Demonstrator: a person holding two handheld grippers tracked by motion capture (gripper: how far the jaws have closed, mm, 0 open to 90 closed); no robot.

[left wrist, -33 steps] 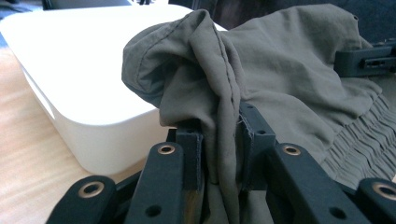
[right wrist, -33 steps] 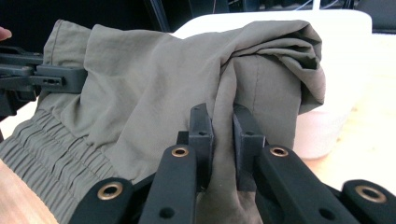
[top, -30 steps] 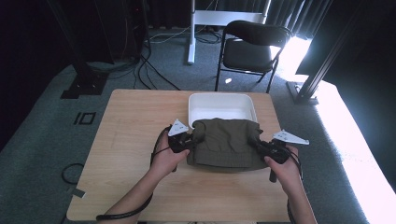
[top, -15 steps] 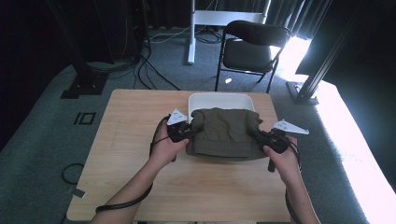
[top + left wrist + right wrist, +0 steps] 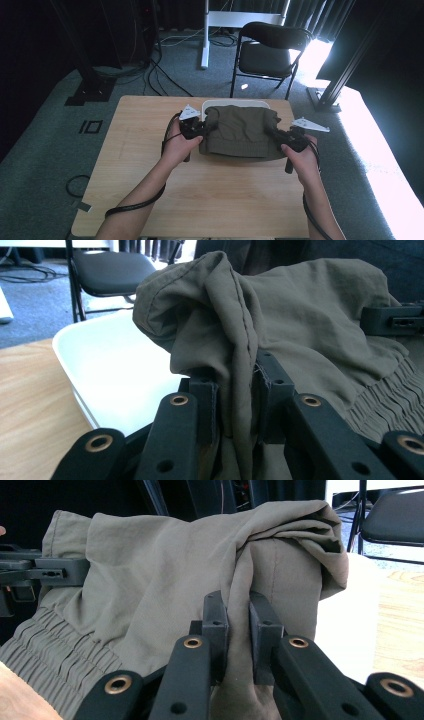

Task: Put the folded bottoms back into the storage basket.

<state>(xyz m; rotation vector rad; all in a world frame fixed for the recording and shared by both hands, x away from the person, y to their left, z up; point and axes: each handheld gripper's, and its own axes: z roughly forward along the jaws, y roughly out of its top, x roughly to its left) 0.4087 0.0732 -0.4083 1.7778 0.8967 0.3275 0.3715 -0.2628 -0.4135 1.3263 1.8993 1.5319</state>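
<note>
Carrying the folded olive garment (image 5: 242, 132), pinched between both grippers' (image 5: 235, 405) (image 5: 239, 625) jaws, we next lower it into the white bin (image 5: 115, 375) ahead.

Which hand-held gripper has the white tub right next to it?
The left hand-held gripper. The white tub sits right beside its jaws, which pinch the olive cloth. The right hand-held gripper holds the cloth's other side.

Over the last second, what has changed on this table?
Both grippers, left and right, carried the garment away from the person, lifting it; it now covers most of the white bin. Unchanged: each gripper stays shut on a bunched side of the garment, and the bin and table have not moved.
</note>
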